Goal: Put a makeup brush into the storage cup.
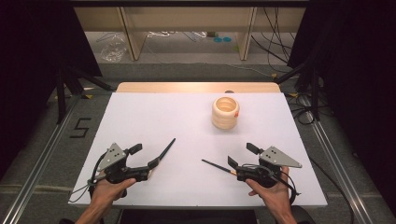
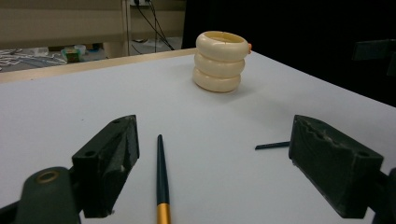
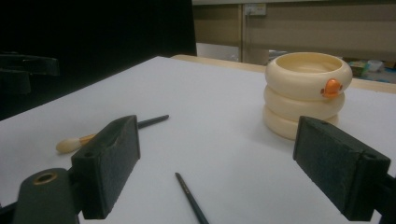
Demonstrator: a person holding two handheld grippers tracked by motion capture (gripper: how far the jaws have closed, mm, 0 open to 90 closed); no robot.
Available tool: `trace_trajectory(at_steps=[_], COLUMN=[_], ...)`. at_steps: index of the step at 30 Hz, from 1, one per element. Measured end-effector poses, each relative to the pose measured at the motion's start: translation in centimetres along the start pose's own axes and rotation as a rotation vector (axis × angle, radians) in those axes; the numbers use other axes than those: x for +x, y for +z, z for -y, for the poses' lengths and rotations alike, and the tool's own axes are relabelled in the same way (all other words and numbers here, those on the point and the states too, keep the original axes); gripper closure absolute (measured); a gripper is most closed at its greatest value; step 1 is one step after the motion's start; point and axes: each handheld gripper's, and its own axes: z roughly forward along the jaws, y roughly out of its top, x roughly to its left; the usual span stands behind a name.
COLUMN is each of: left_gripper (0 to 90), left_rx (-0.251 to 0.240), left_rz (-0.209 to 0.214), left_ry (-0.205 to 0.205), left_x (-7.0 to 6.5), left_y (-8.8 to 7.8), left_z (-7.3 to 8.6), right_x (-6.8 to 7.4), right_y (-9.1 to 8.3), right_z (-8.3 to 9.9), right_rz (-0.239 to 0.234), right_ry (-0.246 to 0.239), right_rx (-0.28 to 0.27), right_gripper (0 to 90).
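Nearest us, two hands rest at the near edge of the white table, with a wooden rim, grey floor and shelving beyond. Our left gripper stands wide, a brush lying loose between its jaws; our right gripper stands wide beside a second brush. Farther back sits the cream ringed cup. Both brush heads are hard to make out under the grippers.

Two thin brushes are seen lying flat on the white table. The left brush has a long dark handle, a gold band and a pale fluffy tip, and it is pointed up and to the right. The right brush is dark and thin, and it is slanted toward the left.
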Motion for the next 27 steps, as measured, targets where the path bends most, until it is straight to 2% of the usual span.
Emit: trace_trajectory(at_steps=[1,2,7,8,11,12,15,24,27], left_gripper=[16.0,16.0,16.0,16.0,16.0,16.0,16.0,16.1,16.0], left_rx=[0.000,0.000,0.002,0.003,0.002,0.002,0.003,0.009,0.014], left_rz=[-0.002,-0.002,-0.003,-0.004,-0.002,-0.004,-0.002,-0.004,-0.002], left_ry=[-0.001,-0.001,0.000,0.000,-0.002,-0.002,-0.002,-0.002,-0.003], left_x=[0.01,0.01,-0.02,-0.02,0.00,0.00,0.00,0.01,0.07], left_y=[-0.01,-0.01,-0.01,0.00,-0.01,-0.01,-0.01,0.01,0.03], left_z=[0.00,0.00,0.01,0.01,0.01,0.01,0.02,0.04,0.04], right_x=[0.04,0.04,0.07,0.11,0.08,0.09,0.09,0.16,0.13], right_y=[0.25,0.25,0.12,0.26,0.30,0.23,0.21,0.39,0.42], right_z=[0.09,0.09,0.03,0.11,0.11,0.10,0.09,0.15,0.14], right_rz=[-0.015,-0.015,-0.011,-0.016,-0.018,-0.019,-0.016,-0.038,-0.038], right_ry=[0.010,0.010,0.001,0.006,0.003,0.002,-0.007,-0.014,-0.032], right_rx=[-0.025,-0.025,0.005,-0.012,-0.012,0.006,0.017,0.021,0.034], right_gripper=[15.7,15.7,15.8,15.8,15.7,15.7,15.6,15.7,15.8])
